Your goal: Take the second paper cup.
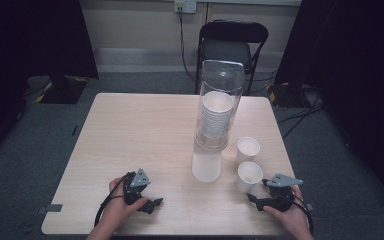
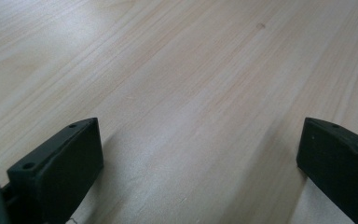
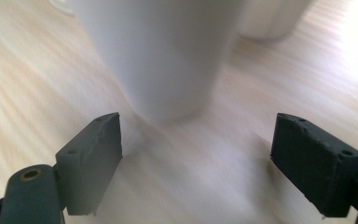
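Right gripper (image 1: 254,199) beside the near cup (image 1: 249,176)
Its jaws stand apart, the cup just ahead of them, untouched, near the table's (image 1: 130,130) right front edge. Left gripper (image 1: 152,204) jaws wide apart over bare wood.

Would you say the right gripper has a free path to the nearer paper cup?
Probably yes: the right gripper stands open facing the nearer paper cup, with bare table between them.

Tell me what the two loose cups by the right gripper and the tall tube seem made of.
Near cup and far cup: probably paper, matte white, opaque with thin rolled rims. Tall tube: clear plastic or glass, glossy; the stacked cups show through its wall.
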The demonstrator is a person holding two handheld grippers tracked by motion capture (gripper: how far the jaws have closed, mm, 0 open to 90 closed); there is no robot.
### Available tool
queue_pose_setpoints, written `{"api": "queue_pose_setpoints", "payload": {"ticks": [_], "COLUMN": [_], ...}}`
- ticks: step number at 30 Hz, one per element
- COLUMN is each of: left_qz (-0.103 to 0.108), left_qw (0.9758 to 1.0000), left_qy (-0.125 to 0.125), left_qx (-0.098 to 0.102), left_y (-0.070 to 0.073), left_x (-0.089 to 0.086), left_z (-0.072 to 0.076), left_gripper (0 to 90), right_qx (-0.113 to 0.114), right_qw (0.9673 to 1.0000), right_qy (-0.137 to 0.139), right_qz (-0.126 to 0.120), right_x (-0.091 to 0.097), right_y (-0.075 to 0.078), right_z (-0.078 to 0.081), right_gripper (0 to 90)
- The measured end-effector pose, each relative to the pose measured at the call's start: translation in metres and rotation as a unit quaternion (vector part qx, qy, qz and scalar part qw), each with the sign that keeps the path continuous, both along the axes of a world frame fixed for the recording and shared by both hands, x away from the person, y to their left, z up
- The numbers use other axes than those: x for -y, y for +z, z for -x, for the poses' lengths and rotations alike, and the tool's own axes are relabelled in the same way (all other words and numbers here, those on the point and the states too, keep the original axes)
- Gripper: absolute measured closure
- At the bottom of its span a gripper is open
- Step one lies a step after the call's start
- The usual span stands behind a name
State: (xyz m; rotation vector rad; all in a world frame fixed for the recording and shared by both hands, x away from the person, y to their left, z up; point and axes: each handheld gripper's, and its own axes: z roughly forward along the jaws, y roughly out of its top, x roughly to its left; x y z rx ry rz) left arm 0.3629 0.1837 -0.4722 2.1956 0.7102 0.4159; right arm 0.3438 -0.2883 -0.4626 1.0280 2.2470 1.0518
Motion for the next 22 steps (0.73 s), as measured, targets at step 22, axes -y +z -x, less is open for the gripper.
{"api": "queue_pose_setpoints", "payload": {"ticks": [22], "left_qz": [0.000], "left_qw": [1.0000], "left_qy": [0.001], "left_qx": [0.000], "left_y": [0.000], "left_x": [0.000], "left_z": [0.000], "left_gripper": [0.0], "right_qx": [-0.009], "right_qw": [0.9999], "right_qy": [-0.006], "right_qz": [0.009], "right_x": [0.029], "right_y": [-0.001], "right_z": [0.005], "right_gripper": [12.3]}}
